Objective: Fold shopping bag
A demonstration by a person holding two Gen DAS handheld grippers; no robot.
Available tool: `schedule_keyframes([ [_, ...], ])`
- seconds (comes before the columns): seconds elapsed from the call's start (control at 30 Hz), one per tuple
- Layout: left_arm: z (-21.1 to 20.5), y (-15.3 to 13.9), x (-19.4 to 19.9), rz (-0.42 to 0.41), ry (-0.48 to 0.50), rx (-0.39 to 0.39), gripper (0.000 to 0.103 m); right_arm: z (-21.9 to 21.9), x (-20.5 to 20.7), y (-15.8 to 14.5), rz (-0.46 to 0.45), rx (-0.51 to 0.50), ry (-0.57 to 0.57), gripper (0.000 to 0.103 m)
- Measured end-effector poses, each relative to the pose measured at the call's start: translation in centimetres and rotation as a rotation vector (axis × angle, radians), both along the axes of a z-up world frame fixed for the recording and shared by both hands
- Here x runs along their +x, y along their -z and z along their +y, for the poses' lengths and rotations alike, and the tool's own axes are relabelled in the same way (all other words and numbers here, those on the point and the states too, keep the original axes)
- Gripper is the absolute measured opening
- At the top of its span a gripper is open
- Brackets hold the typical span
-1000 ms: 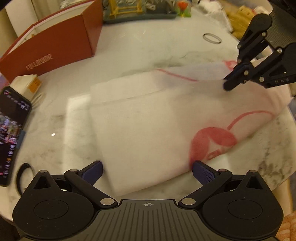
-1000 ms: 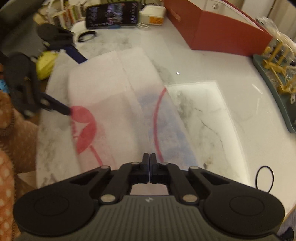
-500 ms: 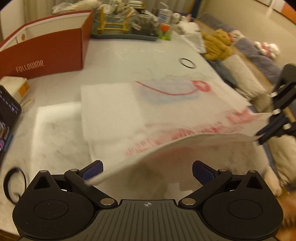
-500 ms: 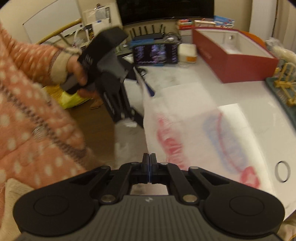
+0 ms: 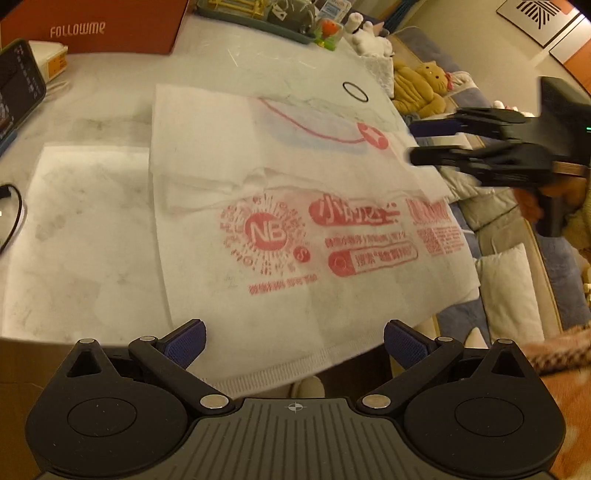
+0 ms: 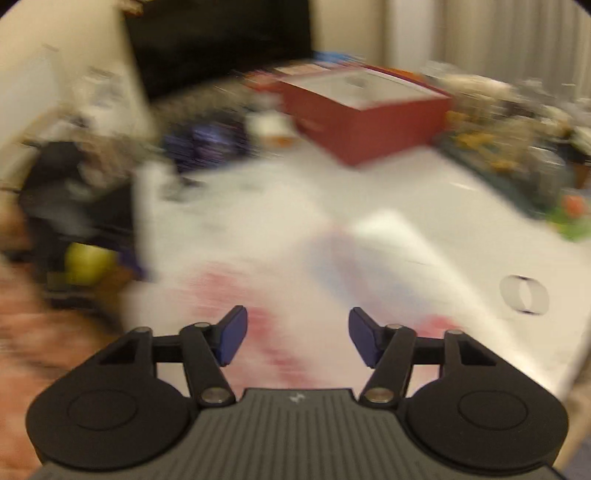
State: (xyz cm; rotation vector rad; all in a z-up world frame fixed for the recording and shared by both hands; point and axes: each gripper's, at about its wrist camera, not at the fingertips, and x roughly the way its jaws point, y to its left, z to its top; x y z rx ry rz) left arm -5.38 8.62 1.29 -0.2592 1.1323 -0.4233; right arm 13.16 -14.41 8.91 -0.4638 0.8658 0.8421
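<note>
A pale marble worktop (image 5: pixel 92 229) carries one white bag (image 5: pixel 295 206) with red print, spread flat, its near and right edges hanging off the worktop. We hold two grippers. The left gripper (image 5: pixel 294 341) has its jaws wide apart over the near hem, pinching nothing. The right gripper (image 6: pixel 297 334) has just been opening its jaws; nothing sits between them, and its view is blurred. We judge the overhang the risk: the thin bag may slide off, or the fold drift open unheld. We also count one red box (image 5: pixel 110 29), one phone (image 5: pixel 18 85) and one ring (image 5: pixel 355 91).
</note>
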Motion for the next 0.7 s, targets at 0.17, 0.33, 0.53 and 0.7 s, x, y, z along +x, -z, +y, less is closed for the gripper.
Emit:
schedule_keyframes([
  [0.17, -1.7, -0.6, 1.2, -0.005, 0.027, 0.128, 0.103, 0.0, 3.2, 4.7, -0.073, -0.252, 0.133, 0.048],
  [0.33, -5.8, -0.6, 2.5, -0.006, 0.158, 0.238, 0.103, -2.9, 4.5, 5.1, 0.066, -0.177, 0.286, 0.056],
  [0.53, -9.3, -0.2, 4.3, -0.059, 0.254, 0.451, 0.103, -6.3, 3.2, 5.8, 0.132, -0.144, 0.404, 0.066],
  [0.7, -9.5, 0.4, 6.0, -0.085, 0.274, 0.449, 0.103, -6.5, 0.4, 5.4, 0.18, -0.193, 0.342, 0.066],
])
